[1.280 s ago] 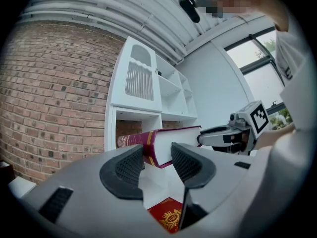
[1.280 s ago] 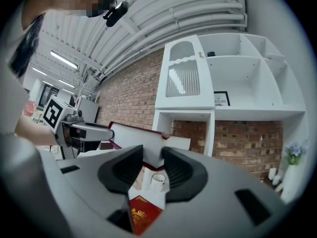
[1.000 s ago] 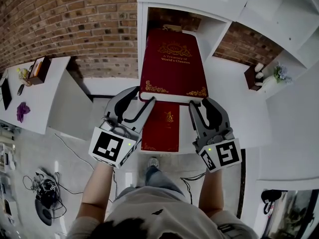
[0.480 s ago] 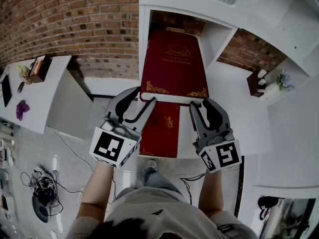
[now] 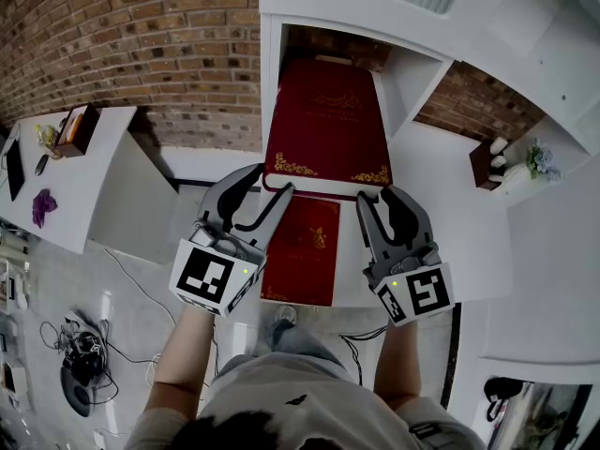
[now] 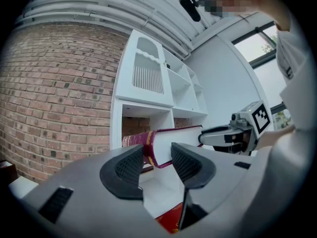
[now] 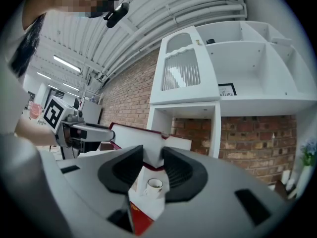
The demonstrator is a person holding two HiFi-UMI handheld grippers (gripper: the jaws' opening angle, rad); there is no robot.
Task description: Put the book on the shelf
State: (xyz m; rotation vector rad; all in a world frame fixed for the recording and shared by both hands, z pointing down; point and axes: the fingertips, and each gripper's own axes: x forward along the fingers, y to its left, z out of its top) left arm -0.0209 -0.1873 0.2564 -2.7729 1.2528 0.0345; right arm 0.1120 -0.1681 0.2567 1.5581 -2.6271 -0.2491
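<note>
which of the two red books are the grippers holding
The larger red book, clamped at its near corners by the left gripper and right gripper. The smaller red book lies flat underneath, untouched.

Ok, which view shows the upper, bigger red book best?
The head view: the book shows its whole gilt cover, with its far end in the shelf opening. The left gripper view shows only its spine and page edge; the right gripper view only a corner.

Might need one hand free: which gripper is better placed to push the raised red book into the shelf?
Left, probably: the left gripper clamps the red book at its spine corner; the right gripper holds the page-edge corner.
</note>
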